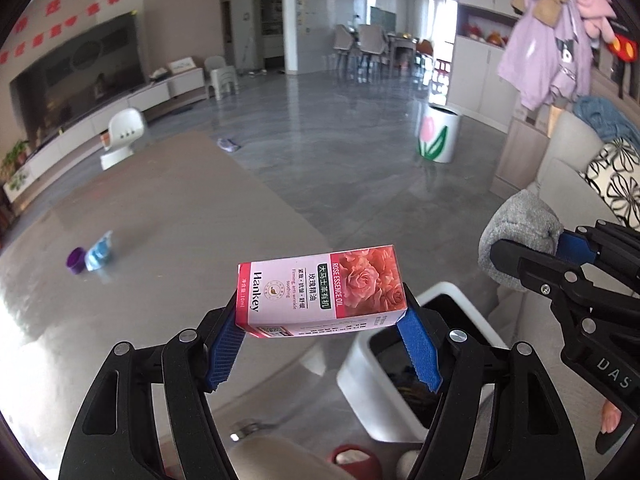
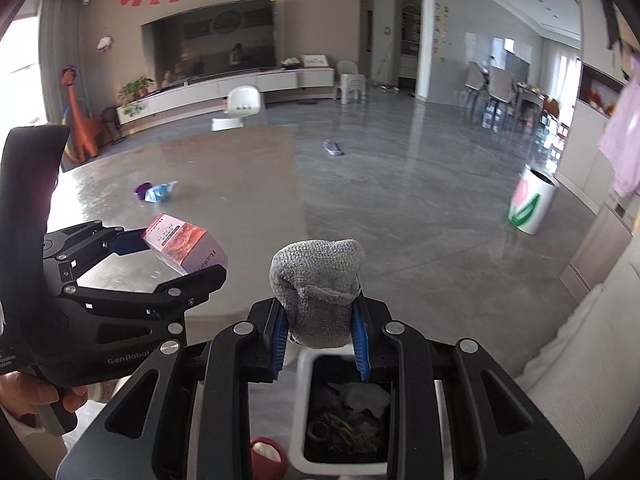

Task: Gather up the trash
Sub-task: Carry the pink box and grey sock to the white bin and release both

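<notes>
My left gripper [image 1: 322, 326] is shut on a pink rose-oil carton [image 1: 320, 290], held end to end between the blue pads above the table edge; the carton also shows in the right wrist view [image 2: 184, 248]. My right gripper [image 2: 320, 340] is shut on a grey sock [image 2: 318, 288], directly above a white trash bin [image 2: 300, 420] with dark rubbish inside. The bin [image 1: 360, 384] and the sock [image 1: 516, 236] also show in the left wrist view, to the right of the carton. A purple cap [image 1: 76, 261] and a blue wrapper [image 1: 100, 256] lie on the grey table [image 1: 160, 220].
A white flower-painted bin [image 1: 438, 134] stands on the floor beyond the table. A purple scrap [image 2: 333, 148] lies on the floor. A sofa with cushions [image 1: 612, 176] is at the right. A red slipper [image 2: 266, 454] lies beside the trash bin. A white stool [image 1: 122, 138] stands past the table.
</notes>
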Tool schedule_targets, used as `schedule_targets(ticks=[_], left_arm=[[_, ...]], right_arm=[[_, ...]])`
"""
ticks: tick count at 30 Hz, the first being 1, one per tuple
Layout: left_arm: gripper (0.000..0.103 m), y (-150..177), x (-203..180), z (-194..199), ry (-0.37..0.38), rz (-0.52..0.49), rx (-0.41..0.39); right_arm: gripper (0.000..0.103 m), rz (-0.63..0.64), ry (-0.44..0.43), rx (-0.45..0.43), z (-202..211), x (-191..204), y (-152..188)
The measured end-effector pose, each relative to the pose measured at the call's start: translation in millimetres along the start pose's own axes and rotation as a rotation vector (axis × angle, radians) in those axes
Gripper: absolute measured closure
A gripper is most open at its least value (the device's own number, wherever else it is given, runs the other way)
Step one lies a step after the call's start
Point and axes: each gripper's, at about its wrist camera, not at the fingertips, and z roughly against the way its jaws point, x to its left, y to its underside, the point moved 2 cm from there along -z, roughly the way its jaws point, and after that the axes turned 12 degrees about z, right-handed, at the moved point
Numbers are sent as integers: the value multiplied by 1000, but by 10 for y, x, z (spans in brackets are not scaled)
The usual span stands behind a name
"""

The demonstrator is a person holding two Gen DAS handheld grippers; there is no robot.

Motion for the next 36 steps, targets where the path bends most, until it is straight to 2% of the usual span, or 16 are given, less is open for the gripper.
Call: schedule_targets(ticks=[6,15,17,19,20,25,36], left_arm=[[33,165,-500,-172,67,-65,64],[31,362,-924,-430,121,-160,154],[5,421,-976,-564,81,-183,214],[5,494,-1003,-721,-26,-218,260],[5,532,-1007,-784,-43,-234,283],[5,566,-932,-824,-4,-196,311],[5,461,-695,-781,-34,-136,282]], right_arm=[[74,-44,44,31,79,-292,286],[74,-99,70,83,39,-583,639],[74,-103,68,91,19,-612,680],[74,-106,65,101,-18,-636,716],[74,-108,63,105,-30,-640,733],[74,-118,53,116,-69,-648,771],[74,-118,20,148,-224,-621,790]])
